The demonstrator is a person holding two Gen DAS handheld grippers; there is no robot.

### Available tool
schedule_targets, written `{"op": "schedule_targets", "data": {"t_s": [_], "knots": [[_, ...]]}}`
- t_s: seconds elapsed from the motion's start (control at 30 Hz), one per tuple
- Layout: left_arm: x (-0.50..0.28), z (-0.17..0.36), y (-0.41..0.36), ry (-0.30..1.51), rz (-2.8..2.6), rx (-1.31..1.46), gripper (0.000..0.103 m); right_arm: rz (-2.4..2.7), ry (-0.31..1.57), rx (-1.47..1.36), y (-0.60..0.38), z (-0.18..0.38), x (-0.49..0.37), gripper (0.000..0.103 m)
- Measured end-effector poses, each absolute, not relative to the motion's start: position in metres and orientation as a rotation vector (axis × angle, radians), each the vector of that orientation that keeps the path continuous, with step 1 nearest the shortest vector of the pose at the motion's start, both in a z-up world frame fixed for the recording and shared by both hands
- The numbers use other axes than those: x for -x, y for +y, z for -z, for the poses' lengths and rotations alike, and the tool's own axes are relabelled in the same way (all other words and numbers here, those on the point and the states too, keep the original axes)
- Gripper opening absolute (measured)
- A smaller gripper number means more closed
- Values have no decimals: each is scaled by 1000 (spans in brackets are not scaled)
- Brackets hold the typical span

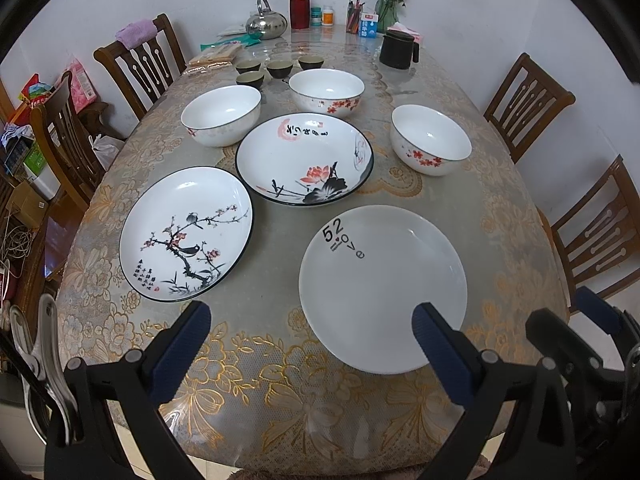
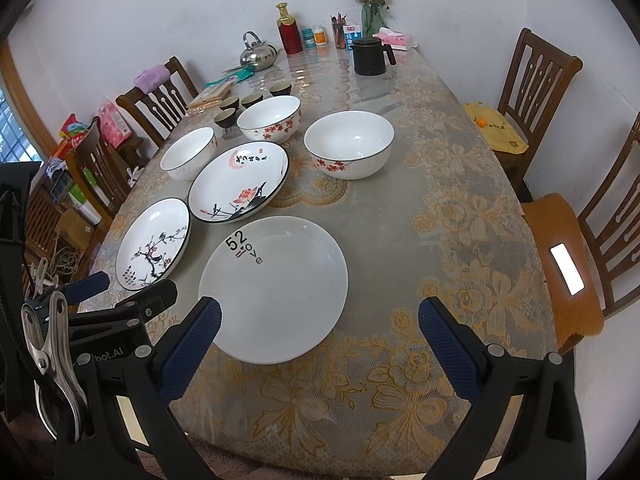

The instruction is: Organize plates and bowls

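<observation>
Starting with both jaws spread and empty, I judge my left gripper (image 1: 310, 330) should pinch the near rim of the plain white plate (image 1: 380, 292) on the table (image 1: 500, 208), lifting level.

Your left gripper (image 1: 310, 326) has two black plastic arms tipped with dark blue, dimpled pads (image 1: 434, 344). A round silver rivet (image 1: 487, 356) sits on each arm. Your right gripper (image 2: 320, 320) is built the same, black with blue textured pads (image 2: 194, 344). A metal spring clamp (image 2: 52, 356) hangs at its left side, and white lettering ending "bot.AI" (image 2: 107, 354) marks the black body.
</observation>
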State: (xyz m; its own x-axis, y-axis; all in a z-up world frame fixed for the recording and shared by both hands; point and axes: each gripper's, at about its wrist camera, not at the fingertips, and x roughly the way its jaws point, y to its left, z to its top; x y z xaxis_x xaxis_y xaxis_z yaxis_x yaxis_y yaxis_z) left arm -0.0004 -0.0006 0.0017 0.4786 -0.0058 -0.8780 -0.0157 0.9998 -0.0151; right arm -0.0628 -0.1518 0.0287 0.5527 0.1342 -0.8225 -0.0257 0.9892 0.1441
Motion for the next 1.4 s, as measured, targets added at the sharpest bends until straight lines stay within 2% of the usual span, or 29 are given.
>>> {"op": "schedule_targets", "data": {"t_s": [1.4], "knots": [[8, 0, -3, 1072, -8, 18, 102, -94, 987, -120, -153, -25, 61, 101]]}}
